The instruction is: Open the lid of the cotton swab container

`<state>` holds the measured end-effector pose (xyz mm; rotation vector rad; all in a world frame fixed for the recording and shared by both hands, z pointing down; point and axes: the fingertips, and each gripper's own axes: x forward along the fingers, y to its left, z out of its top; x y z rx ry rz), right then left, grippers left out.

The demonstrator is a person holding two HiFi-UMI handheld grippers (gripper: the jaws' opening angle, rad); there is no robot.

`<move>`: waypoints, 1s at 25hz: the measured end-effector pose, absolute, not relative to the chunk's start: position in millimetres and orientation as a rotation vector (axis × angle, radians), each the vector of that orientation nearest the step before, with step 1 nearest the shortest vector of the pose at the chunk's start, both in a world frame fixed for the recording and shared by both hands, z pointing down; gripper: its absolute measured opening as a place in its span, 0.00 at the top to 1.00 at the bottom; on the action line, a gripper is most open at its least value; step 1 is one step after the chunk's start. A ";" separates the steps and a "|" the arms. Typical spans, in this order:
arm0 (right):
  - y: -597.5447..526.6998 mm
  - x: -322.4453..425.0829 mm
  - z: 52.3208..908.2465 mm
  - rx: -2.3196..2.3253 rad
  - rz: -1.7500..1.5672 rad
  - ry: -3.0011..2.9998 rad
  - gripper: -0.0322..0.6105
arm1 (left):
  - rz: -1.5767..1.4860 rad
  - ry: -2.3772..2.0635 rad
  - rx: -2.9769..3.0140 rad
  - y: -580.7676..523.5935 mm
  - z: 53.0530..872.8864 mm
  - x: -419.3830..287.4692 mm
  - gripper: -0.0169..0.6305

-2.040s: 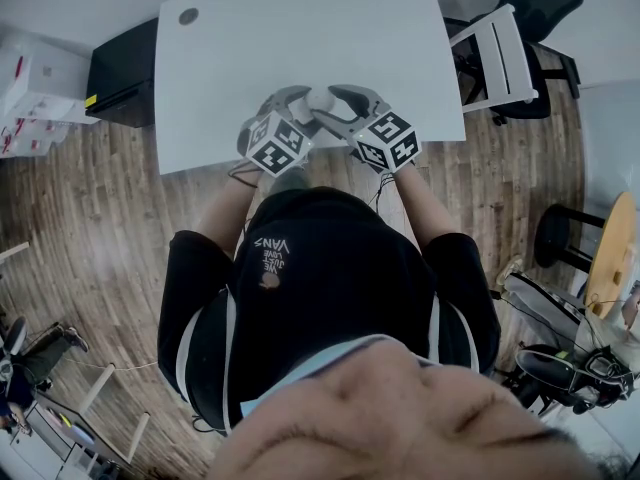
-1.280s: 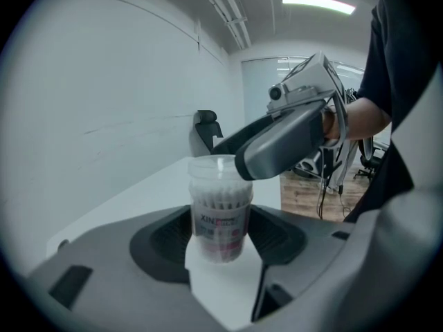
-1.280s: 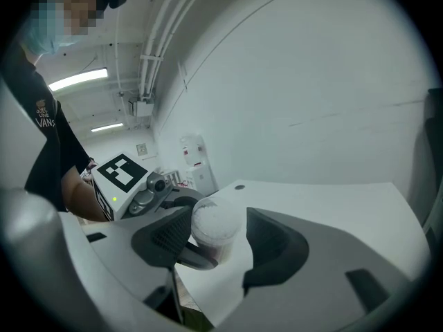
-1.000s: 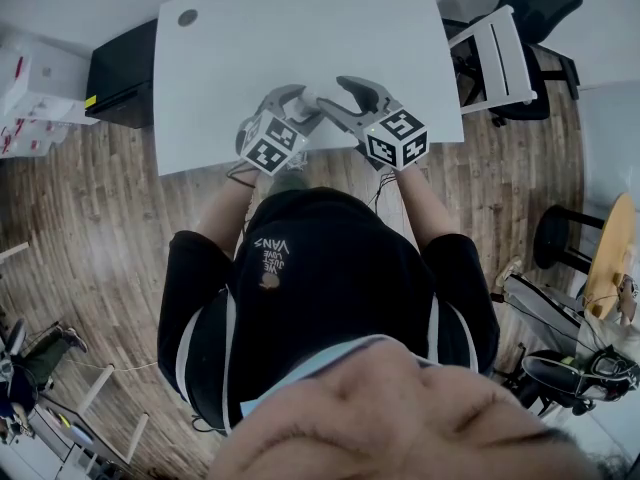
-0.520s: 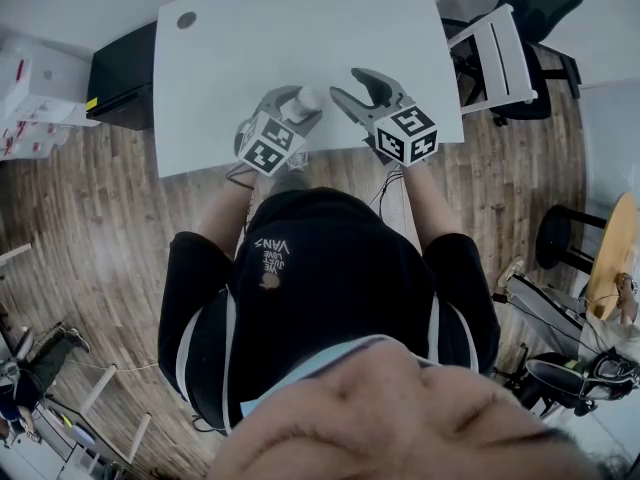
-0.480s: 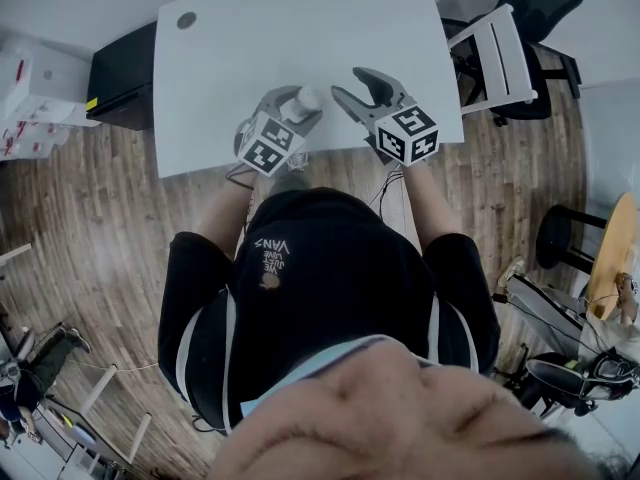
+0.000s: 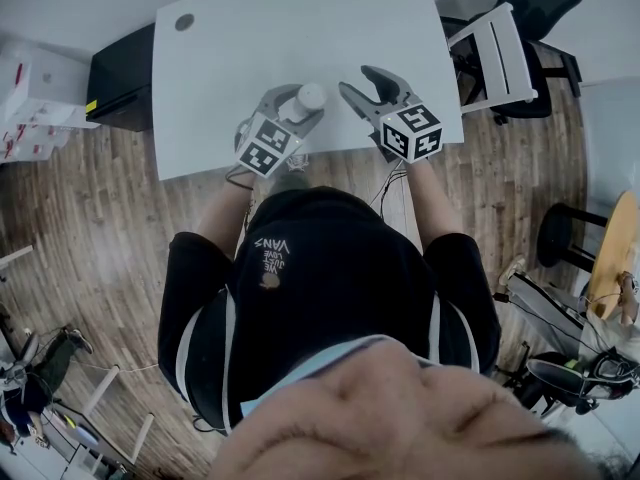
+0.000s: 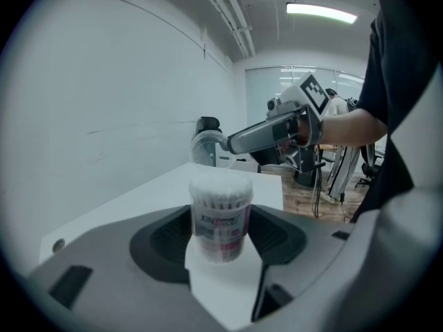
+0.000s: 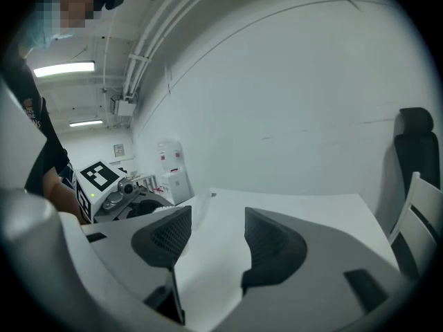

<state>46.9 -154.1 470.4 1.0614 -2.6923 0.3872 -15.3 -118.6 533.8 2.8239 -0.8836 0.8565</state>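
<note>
The cotton swab container [image 8: 221, 213] stands upright on the white table [image 7: 260, 38], its white swab tips bare on top. My left gripper [image 8: 221, 239] is shut on its labelled body. In the head view the container [image 7: 311, 95] sits in the left gripper [image 7: 296, 106]. My right gripper [image 7: 356, 79] hovers to its right, apart from it. From the left gripper view, the right gripper [image 8: 223, 142] carries the round clear lid [image 8: 205, 148] at its tip, above the table. The right gripper view shows the lid [image 9: 196, 216] only as a faint clear sliver by the left pad.
A cable hole [image 7: 183, 22] marks the table's far left corner. A black cabinet [image 7: 120, 73] and white boxes [image 7: 30, 88] stand to the left, and a white chair [image 7: 500, 58] to the right. The person's body fills the near side.
The right gripper has drawn away to the right from the container, with the clear lid. The left gripper and the container have stayed in place.
</note>
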 end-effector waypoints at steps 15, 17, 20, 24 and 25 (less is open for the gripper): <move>-159.2 47.7 478.2 1.082 0.417 -2.671 0.56 | 0.778 -0.881 2.866 -119.1 519.2 -16.7 0.57; -158.9 48.0 477.7 1.080 0.414 -2.675 0.56 | 0.783 -0.884 2.862 -118.9 520.0 -16.4 0.57; -159.6 44.9 475.7 1.077 0.411 -2.678 0.56 | 0.786 -0.888 2.852 -119.7 521.0 -19.2 0.57; -158.7 42.6 474.2 1.073 0.405 -2.685 0.56 | 0.784 -0.893 2.847 -120.3 521.0 -20.3 0.57; -158.7 42.3 473.0 1.072 0.404 -2.690 0.56 | 0.783 -0.895 2.846 -121.0 521.2 -20.2 0.57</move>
